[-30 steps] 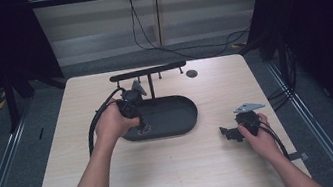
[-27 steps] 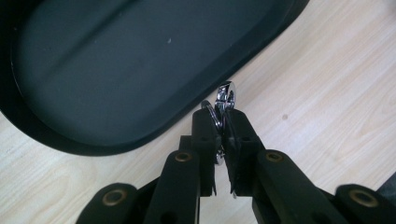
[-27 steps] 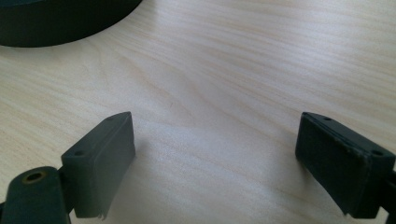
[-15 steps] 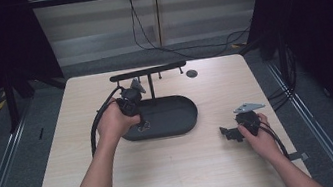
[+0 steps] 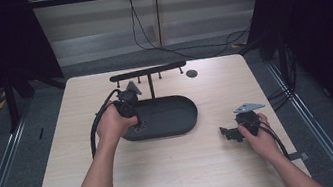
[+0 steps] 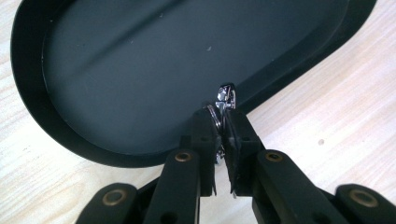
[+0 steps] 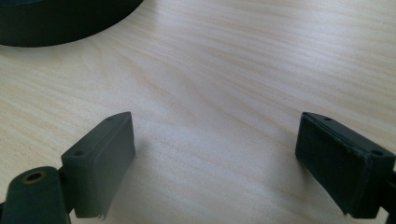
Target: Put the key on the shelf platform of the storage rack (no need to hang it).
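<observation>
On the pale tabletop (image 5: 177,173), a black oval tray (image 6: 140,70), bare inside. At its near rim, left claw (image 6: 223,122) clamped tight on a small shiny metal piece (image 6: 225,99), a ring or clasp, too small to name for sure. From above, that piece mostly hidden under the hand. Right claw (image 7: 215,154) gaping wide over bare wood, gripping nothing, well apart from the tray.

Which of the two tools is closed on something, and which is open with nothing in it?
The left tool, at the black oval tray's rim, is shut on a small shiny metal piece. The right tool is open over bare table.
</observation>
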`<control>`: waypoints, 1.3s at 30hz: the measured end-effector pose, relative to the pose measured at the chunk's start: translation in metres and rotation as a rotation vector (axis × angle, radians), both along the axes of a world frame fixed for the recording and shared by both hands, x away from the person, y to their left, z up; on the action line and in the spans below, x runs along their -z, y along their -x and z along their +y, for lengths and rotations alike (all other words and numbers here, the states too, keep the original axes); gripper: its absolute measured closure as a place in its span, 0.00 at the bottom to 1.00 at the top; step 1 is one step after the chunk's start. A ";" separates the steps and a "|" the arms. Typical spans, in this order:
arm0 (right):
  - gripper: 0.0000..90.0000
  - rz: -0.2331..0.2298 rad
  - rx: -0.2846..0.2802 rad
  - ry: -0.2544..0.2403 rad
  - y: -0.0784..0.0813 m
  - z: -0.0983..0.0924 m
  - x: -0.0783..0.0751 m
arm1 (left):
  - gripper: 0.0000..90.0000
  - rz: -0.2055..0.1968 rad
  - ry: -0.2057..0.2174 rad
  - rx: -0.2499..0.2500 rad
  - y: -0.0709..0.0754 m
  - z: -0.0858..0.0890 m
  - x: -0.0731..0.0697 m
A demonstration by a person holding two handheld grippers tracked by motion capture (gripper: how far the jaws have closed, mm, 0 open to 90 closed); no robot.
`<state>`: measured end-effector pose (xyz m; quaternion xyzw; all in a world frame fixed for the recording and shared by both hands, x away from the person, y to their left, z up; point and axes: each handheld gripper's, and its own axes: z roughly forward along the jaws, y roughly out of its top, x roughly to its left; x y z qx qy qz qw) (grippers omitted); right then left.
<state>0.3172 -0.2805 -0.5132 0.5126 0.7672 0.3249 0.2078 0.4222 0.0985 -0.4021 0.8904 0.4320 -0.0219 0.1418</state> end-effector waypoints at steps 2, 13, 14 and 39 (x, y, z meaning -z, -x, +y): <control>0.13 0.000 0.000 0.000 0.000 0.000 0.000 | 0.93 -0.007 -0.009 -0.002 -0.001 0.001 0.002; 0.13 0.001 0.000 -0.001 0.000 0.000 0.000 | 0.93 0.007 -0.019 -0.022 -0.006 0.000 0.014; 0.13 0.001 0.000 -0.001 0.000 0.000 0.000 | 0.93 0.008 -0.021 -0.021 -0.006 -0.001 0.015; 0.13 0.002 -0.001 -0.001 0.000 0.000 0.000 | 0.93 -0.005 -0.027 -0.048 -0.015 0.003 0.027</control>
